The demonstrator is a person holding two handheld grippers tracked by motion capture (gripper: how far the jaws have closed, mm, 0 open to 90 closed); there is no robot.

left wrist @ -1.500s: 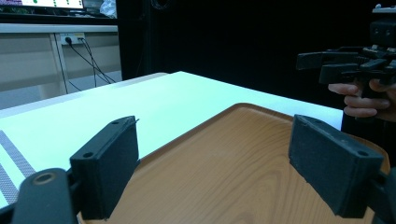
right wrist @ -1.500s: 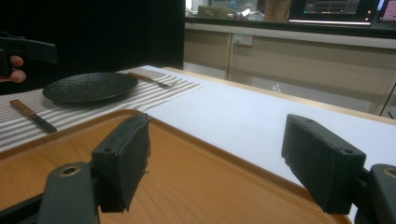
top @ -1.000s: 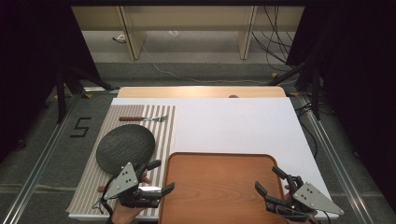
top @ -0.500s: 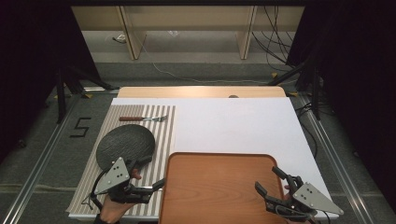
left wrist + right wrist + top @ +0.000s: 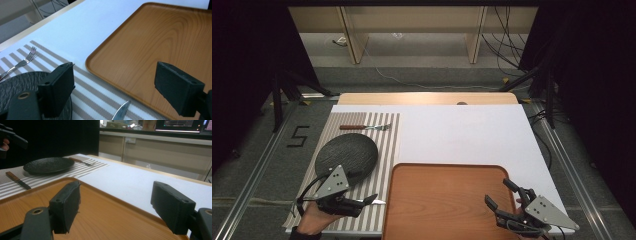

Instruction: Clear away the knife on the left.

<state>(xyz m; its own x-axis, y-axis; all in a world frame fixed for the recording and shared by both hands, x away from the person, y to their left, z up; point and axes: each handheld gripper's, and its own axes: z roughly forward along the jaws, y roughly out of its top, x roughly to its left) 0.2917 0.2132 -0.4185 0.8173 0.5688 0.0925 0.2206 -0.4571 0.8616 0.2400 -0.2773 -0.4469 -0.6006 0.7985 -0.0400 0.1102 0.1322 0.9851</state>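
Lying flat, the brown-handled steel knife [image 5: 373, 201] sits below the wide-open, empty left gripper [image 5: 364, 201].

We hold both claws low at the near edge: our left claw [image 5: 364, 202] points right, jaws spread wide; our right claw [image 5: 502, 196] angles up-left, jaws likewise parted, gripping nothing.

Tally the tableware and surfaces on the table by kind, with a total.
Plate: 1, black
Fork: 1
Knife: 1
Tray: 1, wooden
Placemat: 1, striped
Total: 5
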